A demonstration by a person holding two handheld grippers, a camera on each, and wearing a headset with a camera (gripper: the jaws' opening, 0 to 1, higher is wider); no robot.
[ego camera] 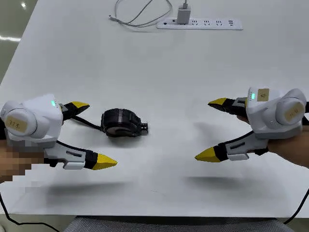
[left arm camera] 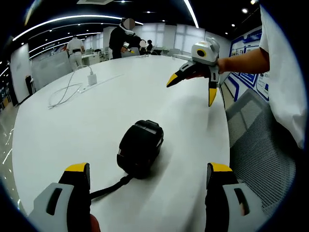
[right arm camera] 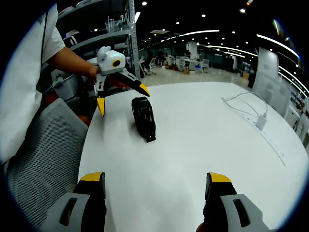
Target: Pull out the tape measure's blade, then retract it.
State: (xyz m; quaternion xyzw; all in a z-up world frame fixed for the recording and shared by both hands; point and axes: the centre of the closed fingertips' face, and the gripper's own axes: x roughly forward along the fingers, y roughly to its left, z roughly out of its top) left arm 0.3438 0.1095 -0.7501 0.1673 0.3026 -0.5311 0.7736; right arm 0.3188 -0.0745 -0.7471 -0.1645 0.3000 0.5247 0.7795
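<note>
A black tape measure (ego camera: pixel 121 123) lies on the white table (ego camera: pixel 159 67), its blade tab pointing right and a black strap trailing left. My left gripper (ego camera: pixel 95 134) stands open just left of it, jaws wide, nothing between them. In the left gripper view the tape measure (left arm camera: pixel 140 147) sits ahead between the yellow fingertips (left arm camera: pixel 77 168), with the strap running back toward them. My right gripper (ego camera: pixel 212 129) is open too, a good way to the right of the tape measure, pointing at it. The right gripper view shows the tape measure (right arm camera: pixel 144 118) far ahead, beside the left gripper (right arm camera: pixel 120 94).
A white power strip (ego camera: pixel 199 23) with a plugged-in charger (ego camera: pixel 184 14) and a coiled white cable (ego camera: pixel 140 13) lies at the far edge of the table. A grey mesh chair (right arm camera: pixel 43 159) stands at the near edge. People stand in the background room (left arm camera: pixel 123 36).
</note>
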